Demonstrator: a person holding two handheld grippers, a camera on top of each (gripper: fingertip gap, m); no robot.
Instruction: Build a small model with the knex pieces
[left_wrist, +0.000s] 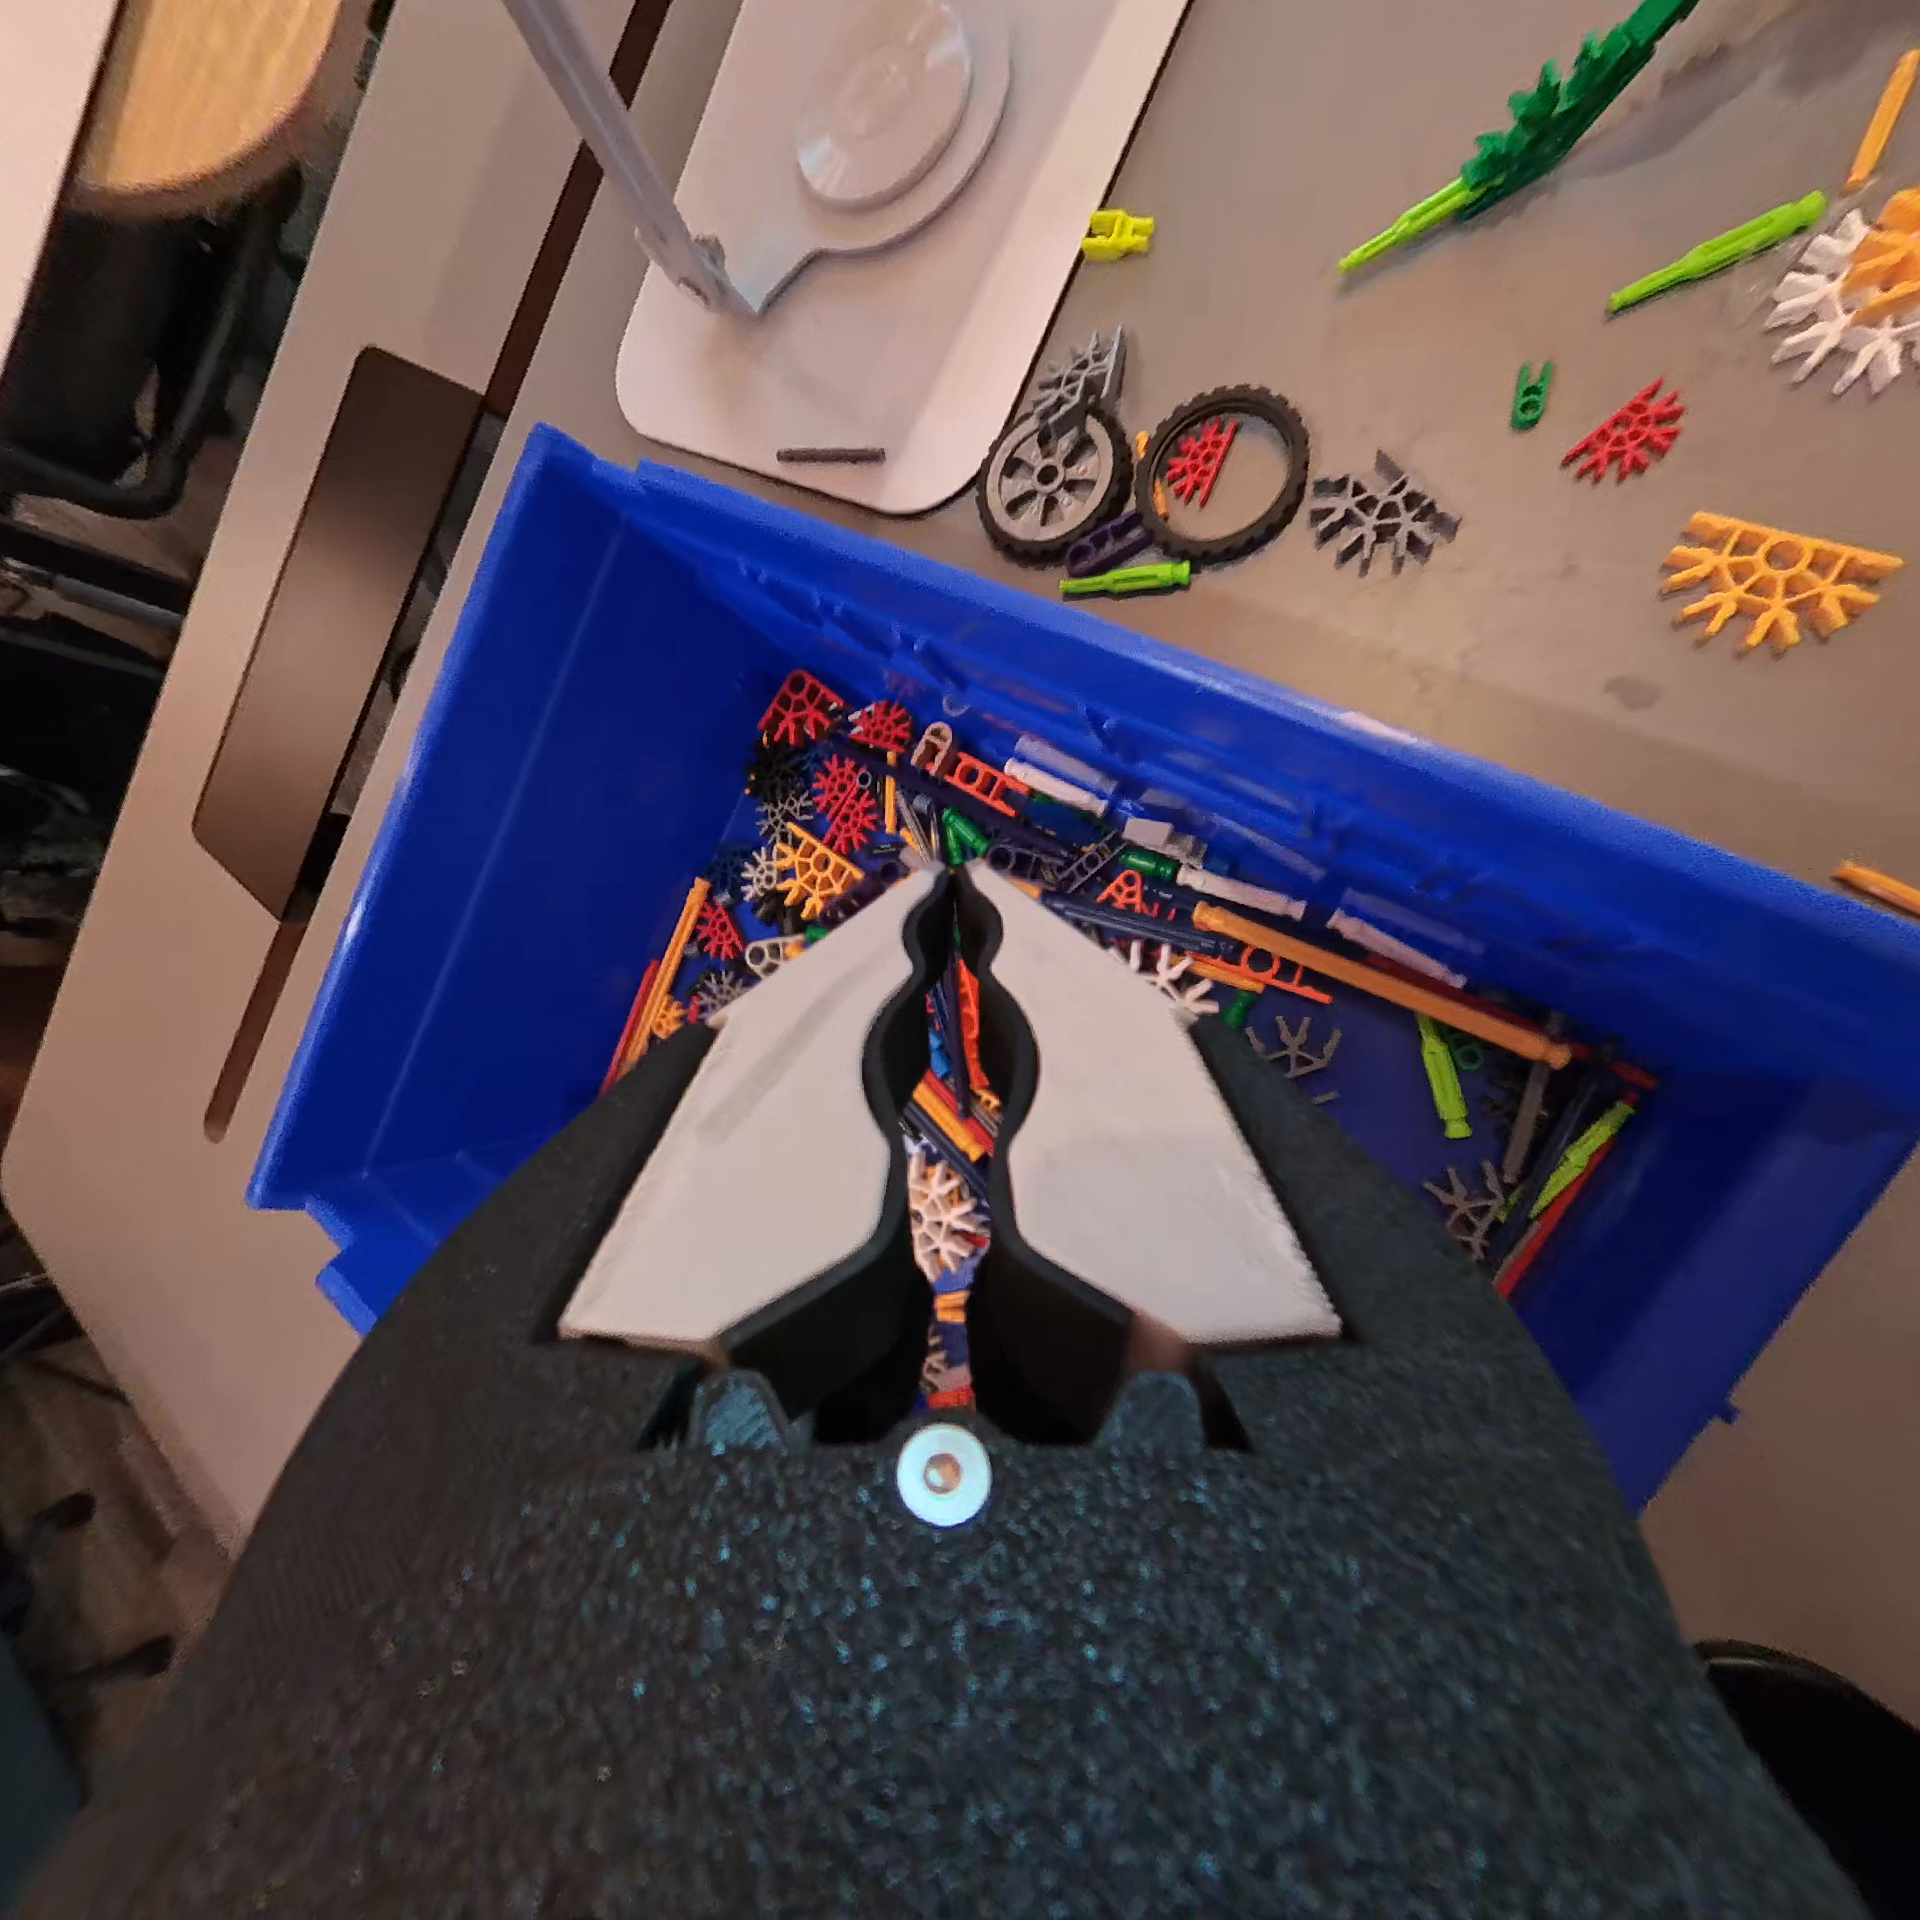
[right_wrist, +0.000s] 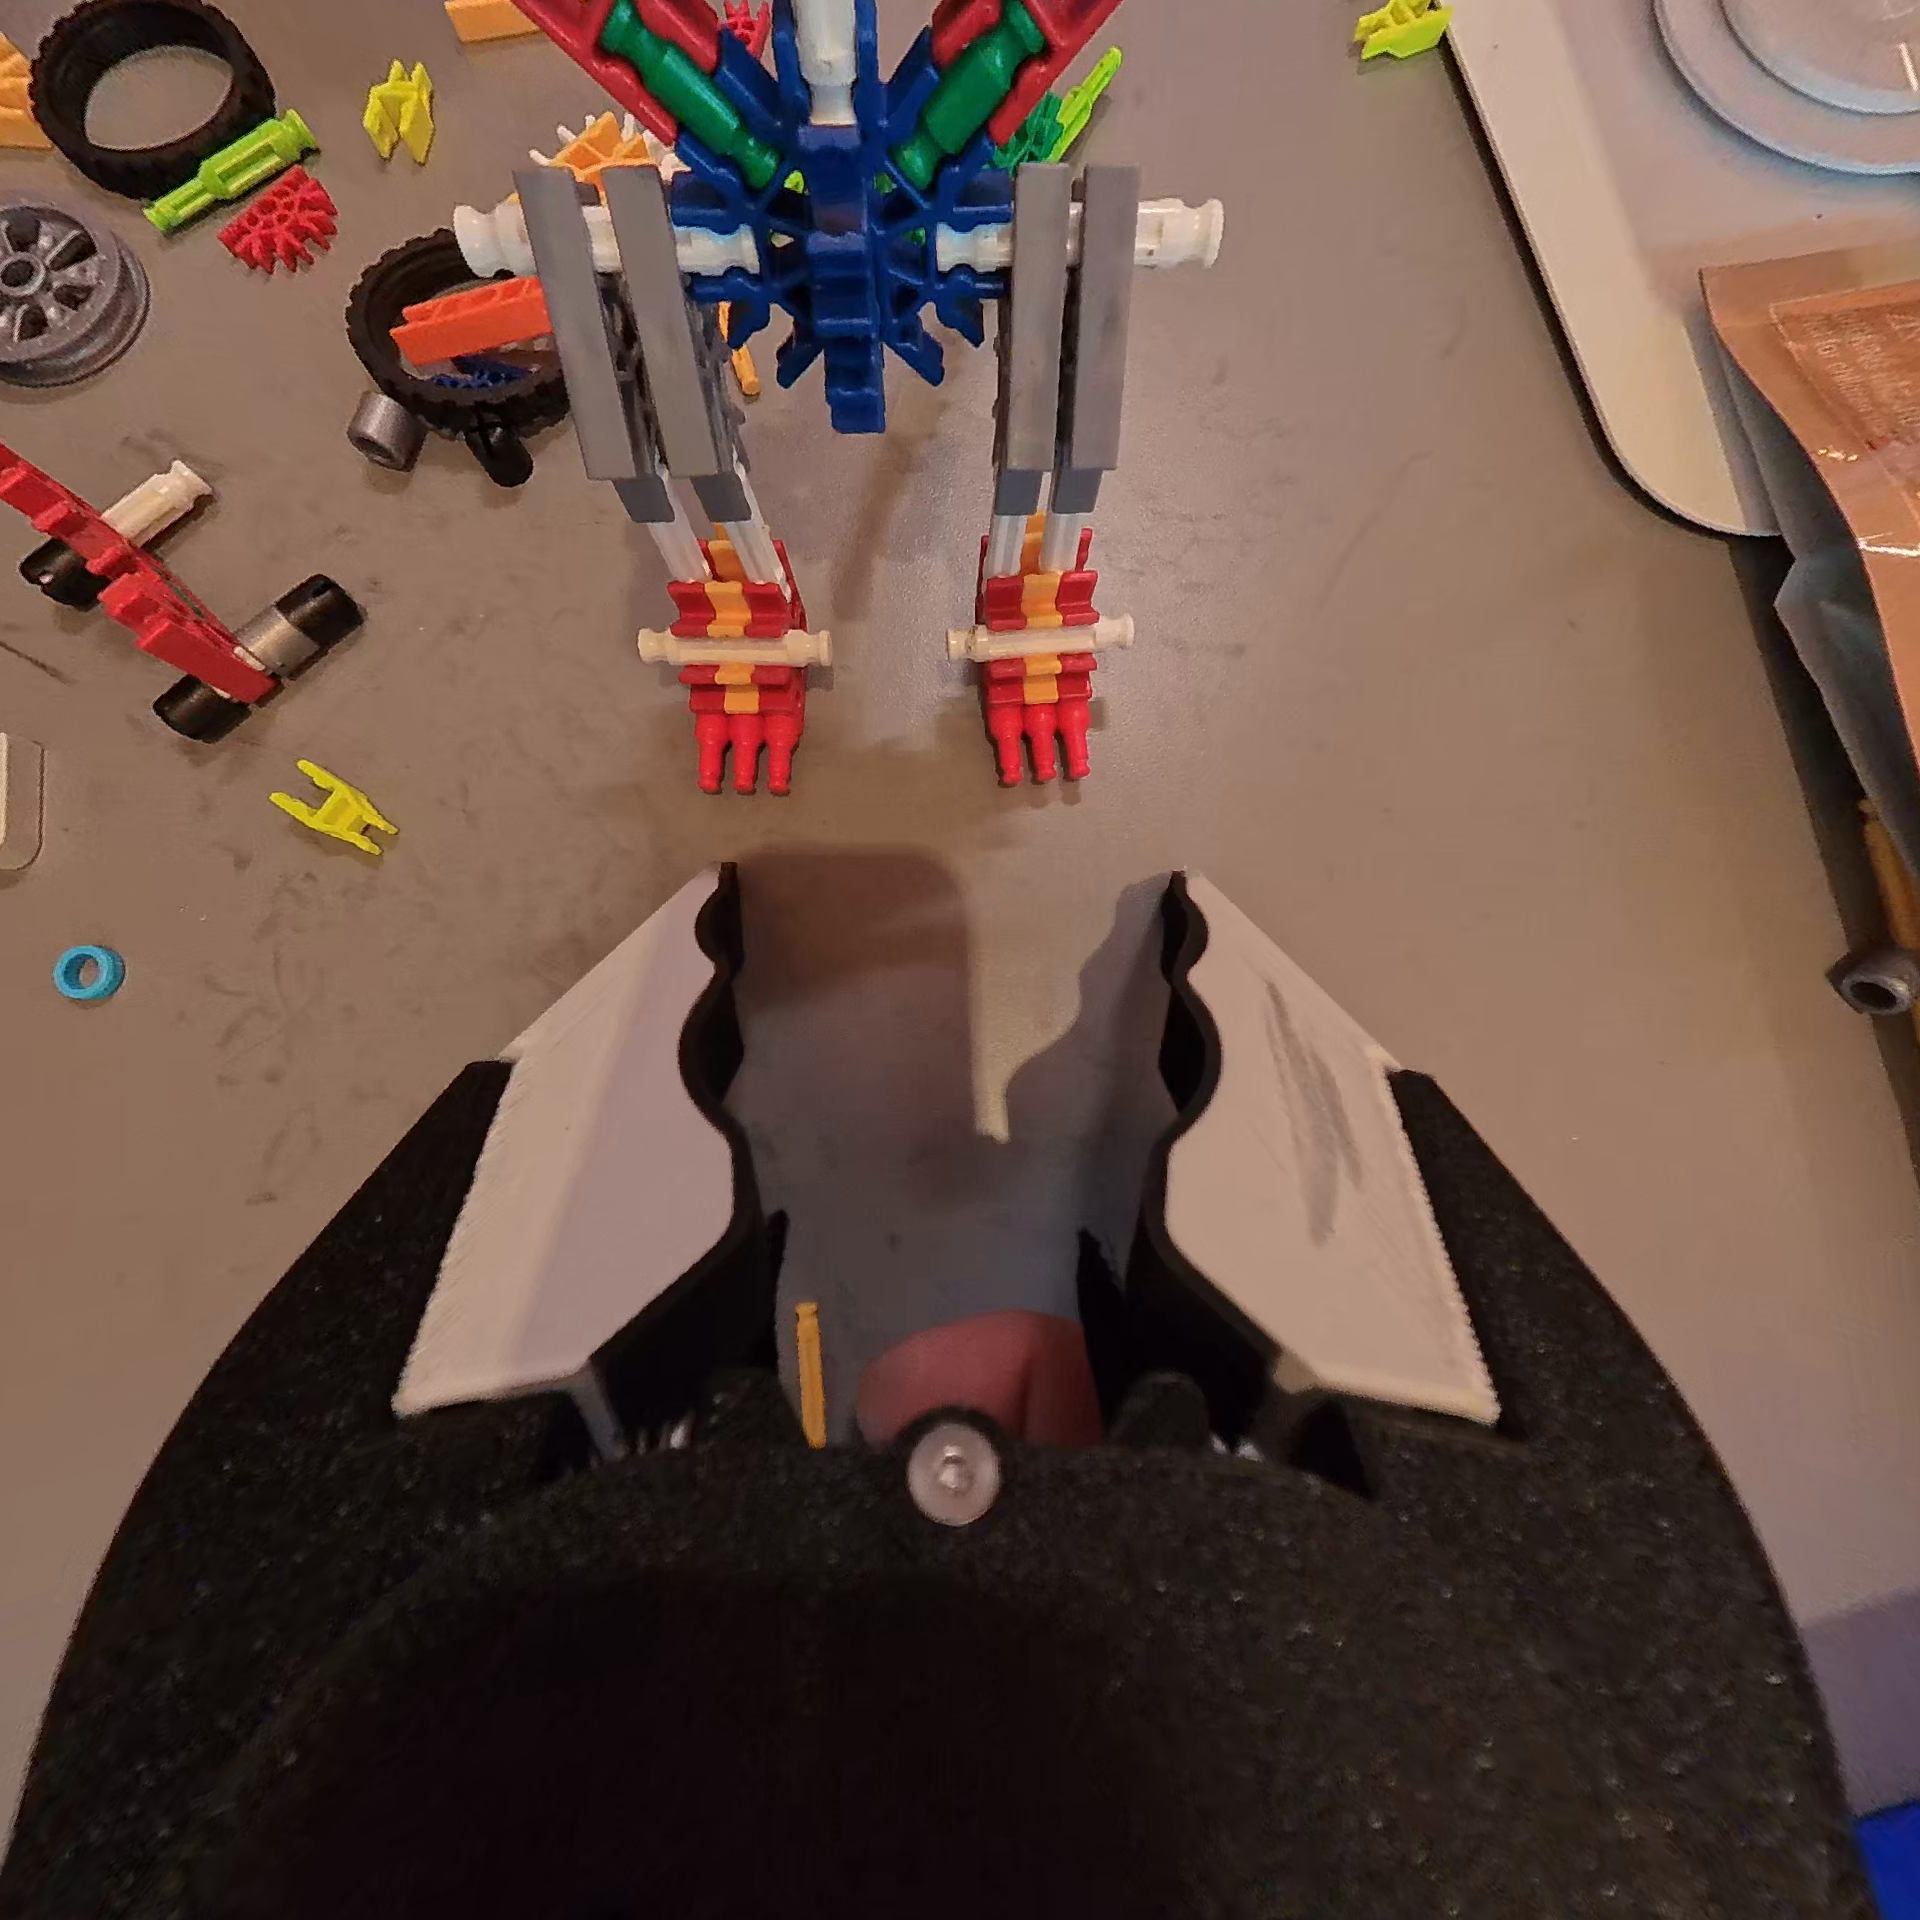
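We find no writing we can read; the brown packet (right_wrist: 1829, 343) bears print too faint to make out.

A blue plastic bin (left_wrist: 582, 727) sits on the grey counter (left_wrist: 1507, 707), part-filled with mixed construction-toy rods and connectors (left_wrist: 852, 821). Beyond it lie a grey spoked wheel (left_wrist: 1049, 483), a black tyre (left_wrist: 1226, 473) ringing a red connector, a yellow fan connector (left_wrist: 1779, 577) and a white flat stand base (left_wrist: 862, 208). In the right wrist view a built toy model (right_wrist: 842, 270) with a blue hub rests on 2 legs ending in red rods (right_wrist: 743, 748), near a light-blue ring (right_wrist: 88, 974).
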